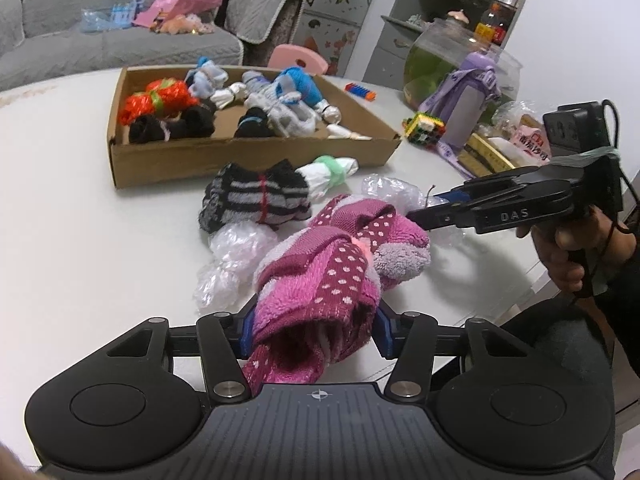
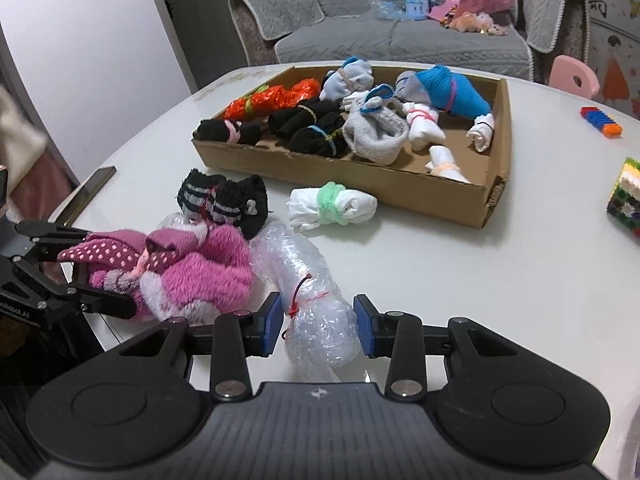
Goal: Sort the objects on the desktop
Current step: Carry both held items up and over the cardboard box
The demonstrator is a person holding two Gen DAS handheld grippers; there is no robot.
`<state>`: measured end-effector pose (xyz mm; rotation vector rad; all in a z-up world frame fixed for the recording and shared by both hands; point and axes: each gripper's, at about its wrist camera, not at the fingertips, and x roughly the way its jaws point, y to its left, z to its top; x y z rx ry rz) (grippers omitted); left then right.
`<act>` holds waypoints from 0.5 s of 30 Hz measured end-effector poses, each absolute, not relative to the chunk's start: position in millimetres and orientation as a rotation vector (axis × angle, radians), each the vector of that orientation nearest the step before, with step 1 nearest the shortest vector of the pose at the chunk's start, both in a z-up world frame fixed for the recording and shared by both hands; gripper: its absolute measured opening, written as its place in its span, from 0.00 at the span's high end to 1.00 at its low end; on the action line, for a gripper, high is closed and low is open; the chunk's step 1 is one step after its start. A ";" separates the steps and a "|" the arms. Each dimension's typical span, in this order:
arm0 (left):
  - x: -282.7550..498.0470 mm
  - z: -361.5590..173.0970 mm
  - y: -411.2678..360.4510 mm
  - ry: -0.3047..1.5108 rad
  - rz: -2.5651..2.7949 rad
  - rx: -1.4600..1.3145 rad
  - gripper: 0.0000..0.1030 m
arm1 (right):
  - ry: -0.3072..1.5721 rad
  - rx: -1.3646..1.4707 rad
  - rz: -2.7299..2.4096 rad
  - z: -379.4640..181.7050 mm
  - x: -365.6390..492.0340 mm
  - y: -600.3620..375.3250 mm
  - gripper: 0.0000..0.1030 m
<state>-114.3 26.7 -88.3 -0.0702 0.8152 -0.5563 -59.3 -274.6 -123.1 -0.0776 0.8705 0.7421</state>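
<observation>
A pink polka-dot sock bundle (image 1: 340, 264) sits between the blue pads of my left gripper (image 1: 316, 332), which is shut on it. From the right wrist view the same bundle (image 2: 192, 272) shows at the left, in the left gripper (image 2: 92, 272). My right gripper (image 2: 318, 326) is shut on a bubble-wrap bundle (image 2: 316, 320) tied with red thread; both pads touch its sides. In the left wrist view the right gripper (image 1: 416, 216) comes in from the right, beside the pink bundle. A cardboard box (image 1: 248, 160) holds several tied sock bundles.
A black striped sock bundle (image 1: 256, 200) and a white bundle with a green band (image 1: 328, 172) lie before the box. A block cube (image 1: 426, 128), purple bottle (image 1: 468, 112) and glass jar (image 1: 440, 60) stand at the right. A phone (image 2: 88, 188) lies near the table's left edge.
</observation>
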 end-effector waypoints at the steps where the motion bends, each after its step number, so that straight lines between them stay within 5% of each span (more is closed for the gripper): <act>1: -115.9 -85.9 26.3 0.808 -0.559 -0.070 0.42 | 0.867 -0.074 0.739 -122.1 -59.3 -276.2 0.66; 15: -115.2 -56.3 17.5 0.732 -0.536 -0.046 0.43 | 0.811 -0.045 0.729 -102.0 -61.1 -292.0 0.66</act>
